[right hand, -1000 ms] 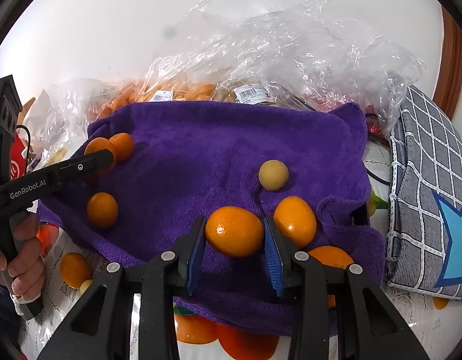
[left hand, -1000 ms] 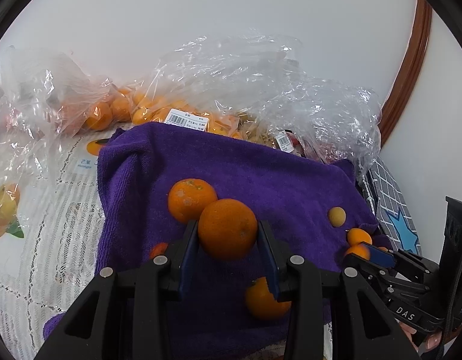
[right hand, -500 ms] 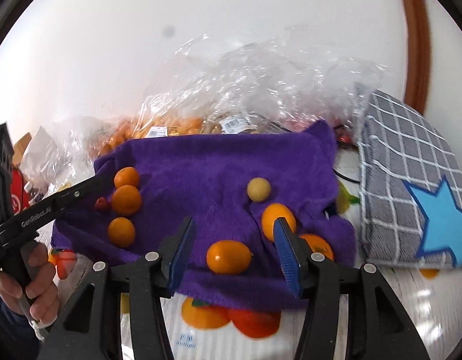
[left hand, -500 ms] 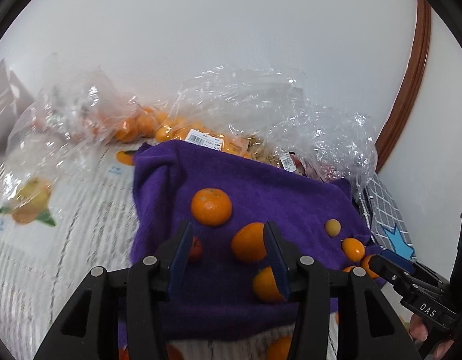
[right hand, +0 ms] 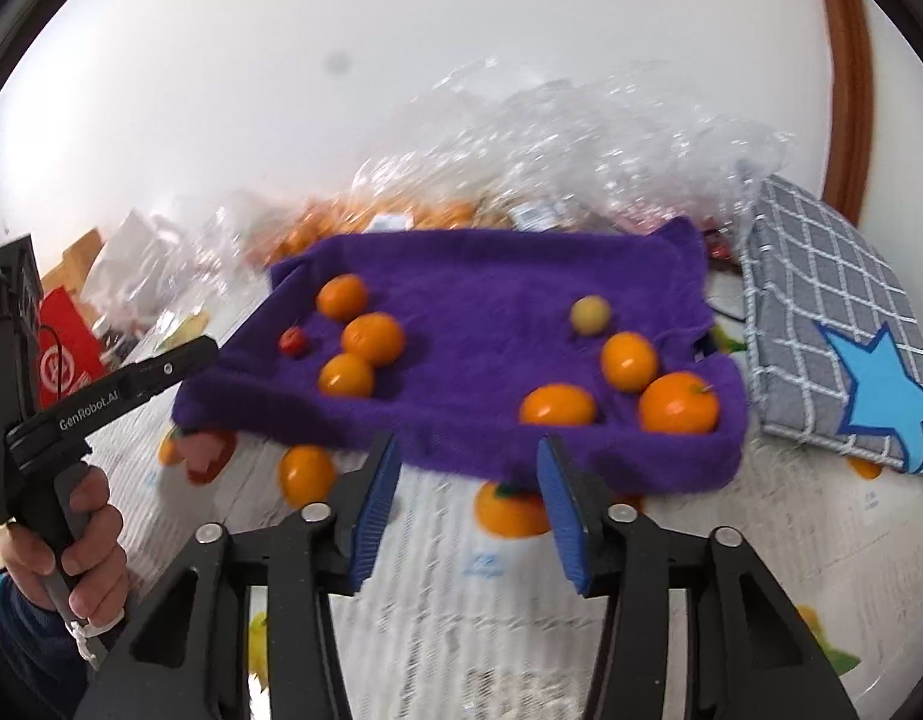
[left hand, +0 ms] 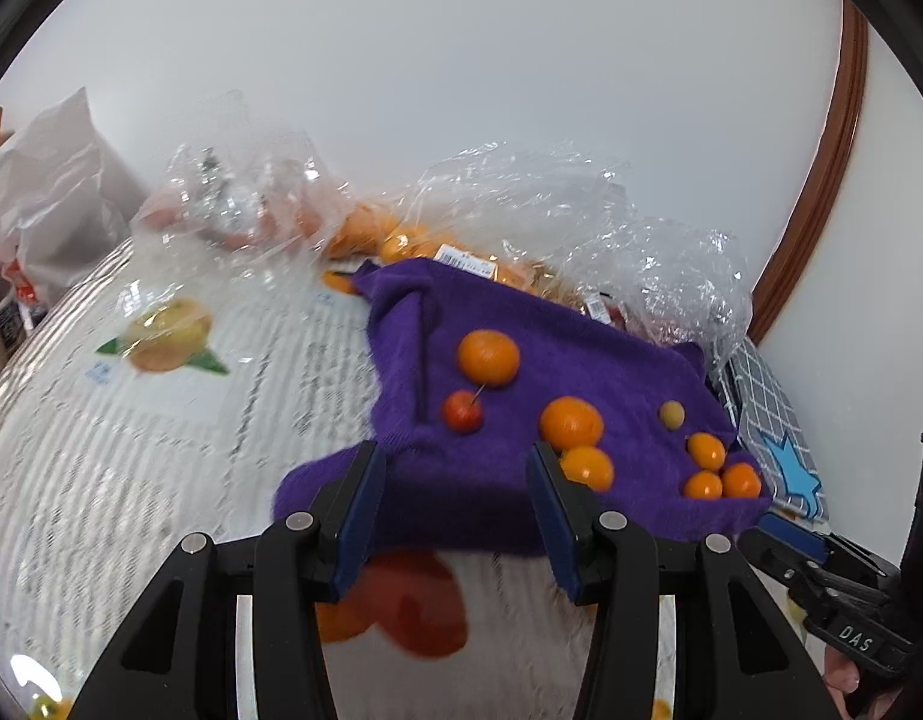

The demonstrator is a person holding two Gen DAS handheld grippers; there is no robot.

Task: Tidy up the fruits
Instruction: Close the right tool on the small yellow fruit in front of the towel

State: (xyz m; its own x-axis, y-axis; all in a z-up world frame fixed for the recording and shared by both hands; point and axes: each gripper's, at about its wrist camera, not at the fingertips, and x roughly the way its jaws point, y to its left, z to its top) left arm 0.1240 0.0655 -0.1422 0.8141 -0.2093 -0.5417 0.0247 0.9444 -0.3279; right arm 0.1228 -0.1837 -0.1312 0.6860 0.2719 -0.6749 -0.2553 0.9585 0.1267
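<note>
Left wrist view: my left gripper [left hand: 455,516] is released, nothing between its jaws, over the near edge of the purple towel [left hand: 617,360]. On the towel: oranges [left hand: 488,356], a small red fruit [left hand: 461,411], a pale yellow one [left hand: 671,414].

Right wrist view: my right gripper [right hand: 467,507] is empty, jaws closing on nothing, above the bench [right hand: 731,534]. Fruit lies in two loose clusters; one orange [right hand: 307,471] lies off the towel. Bagged fruit [right hand: 317,228] behind remains unsorted, I judge.

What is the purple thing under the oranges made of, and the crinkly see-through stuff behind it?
The purple cloth looks like soft terry or microfibre: fuzzy, matte nap, with rumpled, drooping edges. The see-through bags look like thin plastic film: glossy, creased, catching bright glints, with a printed label stuck on and fruit showing through.
</note>
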